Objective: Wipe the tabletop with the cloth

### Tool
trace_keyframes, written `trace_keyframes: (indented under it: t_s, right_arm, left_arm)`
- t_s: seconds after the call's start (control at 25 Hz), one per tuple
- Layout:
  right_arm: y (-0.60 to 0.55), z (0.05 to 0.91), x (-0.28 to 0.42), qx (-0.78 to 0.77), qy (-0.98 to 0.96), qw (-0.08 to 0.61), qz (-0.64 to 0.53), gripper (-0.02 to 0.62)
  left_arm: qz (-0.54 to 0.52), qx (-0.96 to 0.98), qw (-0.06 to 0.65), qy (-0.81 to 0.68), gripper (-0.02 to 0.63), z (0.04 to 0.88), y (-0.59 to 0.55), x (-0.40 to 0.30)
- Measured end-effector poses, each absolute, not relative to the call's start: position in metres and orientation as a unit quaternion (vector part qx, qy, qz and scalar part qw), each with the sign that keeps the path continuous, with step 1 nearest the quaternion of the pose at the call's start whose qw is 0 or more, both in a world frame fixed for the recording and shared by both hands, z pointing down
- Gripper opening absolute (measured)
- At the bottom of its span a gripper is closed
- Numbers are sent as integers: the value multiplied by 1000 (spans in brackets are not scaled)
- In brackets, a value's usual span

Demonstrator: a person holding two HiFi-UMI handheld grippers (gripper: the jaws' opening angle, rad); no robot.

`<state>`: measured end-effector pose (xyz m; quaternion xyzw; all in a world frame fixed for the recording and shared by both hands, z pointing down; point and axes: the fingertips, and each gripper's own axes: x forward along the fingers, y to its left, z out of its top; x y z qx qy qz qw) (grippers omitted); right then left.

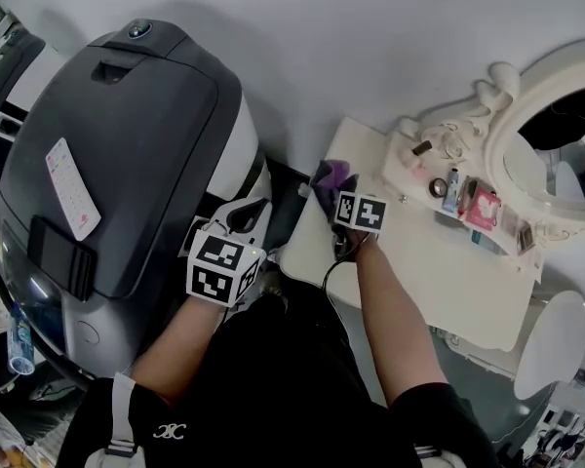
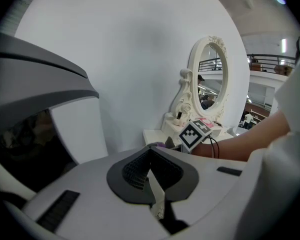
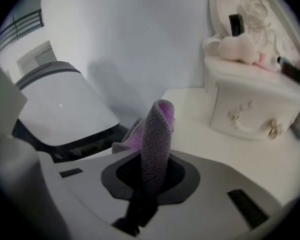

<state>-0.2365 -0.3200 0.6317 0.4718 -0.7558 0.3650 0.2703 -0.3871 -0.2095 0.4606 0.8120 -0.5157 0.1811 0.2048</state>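
A purple cloth [image 1: 330, 176] hangs bunched over the near left corner of the white tabletop [image 1: 419, 276]. My right gripper [image 1: 335, 195] is shut on it. In the right gripper view the cloth [image 3: 158, 129] rises folded from between the jaws, just above the tabletop [image 3: 190, 109]. My left gripper [image 1: 246, 220] is off the table to the left, over the gap beside a grey machine. In the left gripper view its jaws [image 2: 156, 194] are shut with nothing in them. That view also shows the right gripper's marker cube [image 2: 194, 133] and a sliver of the cloth [image 2: 159, 145].
A large grey machine [image 1: 117, 154] fills the left side. At the back of the table stand an ornate white oval mirror [image 1: 541, 130] and a raised drawer shelf [image 3: 245, 104] with several small cosmetics [image 1: 468, 201]. A white round seat [image 1: 551, 344] is at the right.
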Motion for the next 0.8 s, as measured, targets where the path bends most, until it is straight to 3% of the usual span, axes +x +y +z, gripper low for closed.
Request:
trace_keyframes:
  t_s: [0.48,0.8]
  right_arm:
    - [-306,628,-216,471,-767,295,320,50]
    - [-212,634,-214,374,-786,288,400,51]
  left_arm:
    - [182,821,206,-501,2,465,-216,-375]
    - [185,839,208,-467,2,472,-225,-346]
